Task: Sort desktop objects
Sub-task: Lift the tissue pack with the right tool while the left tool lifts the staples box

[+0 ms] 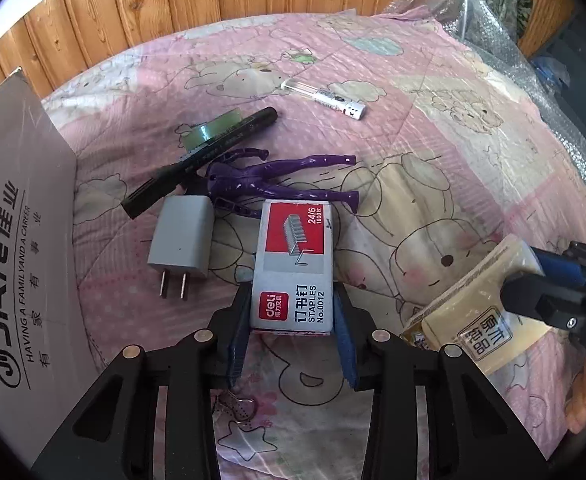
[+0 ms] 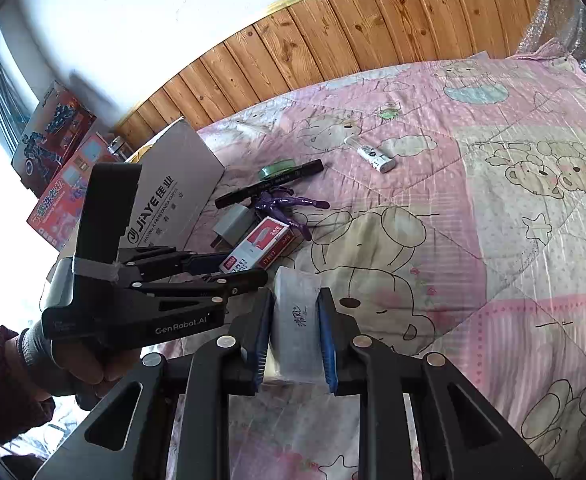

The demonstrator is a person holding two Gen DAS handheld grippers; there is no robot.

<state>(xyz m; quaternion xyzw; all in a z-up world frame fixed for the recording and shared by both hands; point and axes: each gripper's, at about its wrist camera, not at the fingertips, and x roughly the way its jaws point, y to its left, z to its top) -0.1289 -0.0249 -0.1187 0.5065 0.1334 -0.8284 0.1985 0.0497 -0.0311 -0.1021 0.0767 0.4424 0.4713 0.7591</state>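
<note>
A: Left gripper (image 1: 293, 312) is pitched down over the pink cartoon-print quilt (image 1: 433, 152). Box of staples (image 1: 293, 264) sits between my blue pads (image 1: 345, 332); both press the box's sides at its near end. I read that as a grip on the box. Box lies flat on the quilt, red label up.

B: And the right?

A: Right gripper (image 2: 296, 332) is narrowed onto a pack of tissues (image 2: 296, 320), pads tight on both long sides, pack standing on edge between them. From the left wrist view the same pack (image 1: 469, 308) shows its beige face at the right, clear of the staples.

B: What's around the staples box?

A: Grey plug adapter (image 1: 183, 240) just left of it, prongs toward me. Purple plastic doll figure (image 1: 261, 184) touching the box's far end, legs stretched right. Black marker (image 1: 197, 164) lies across the figure's upper end and over a roll of green tape (image 1: 207, 130). A small white lighter-like tube (image 1: 325, 98) lies well apart, farther up the quilt.

B: Container?

A: Grey JIAYE cardboard box (image 1: 17, 240) stands at the left edge, near the adapter. The person's hand (image 2: 73, 364) holding the left gripper shows in the right wrist view, patterned sleeve behind it
</note>
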